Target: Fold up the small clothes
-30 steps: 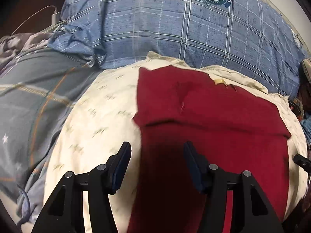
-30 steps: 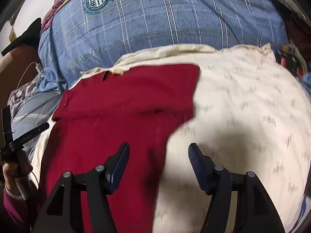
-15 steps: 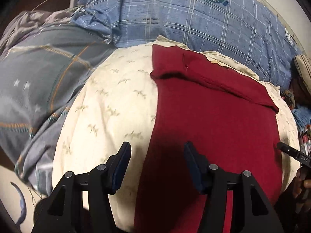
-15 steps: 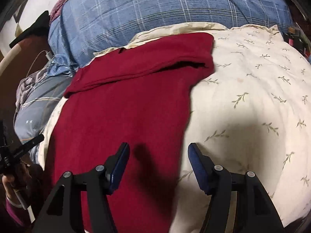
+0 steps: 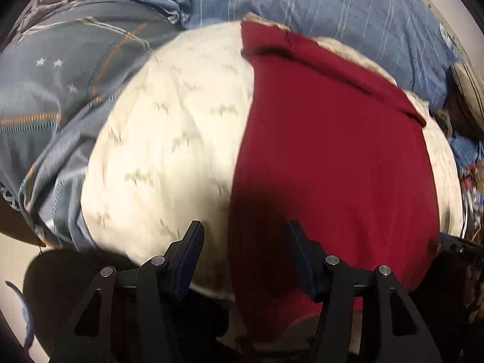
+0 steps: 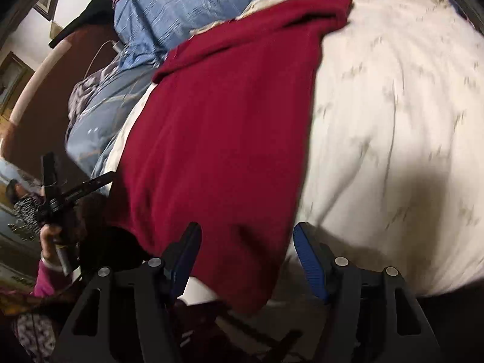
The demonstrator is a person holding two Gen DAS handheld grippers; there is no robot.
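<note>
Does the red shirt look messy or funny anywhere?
A little. The red garment lies mostly flat on the cream cover, but its far end is doubled over into a thick band, and its near edge hangs off the front of the bed. No tear or stain shows.

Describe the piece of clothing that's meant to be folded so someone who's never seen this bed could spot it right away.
Find the cream cushion with small leaf prints, below the blue checked pillow. The red garment lies spread flat on it, its far end folded over and its near edge hanging off the front. It is the only plain, deep red cloth; everything around it is patterned.
</note>
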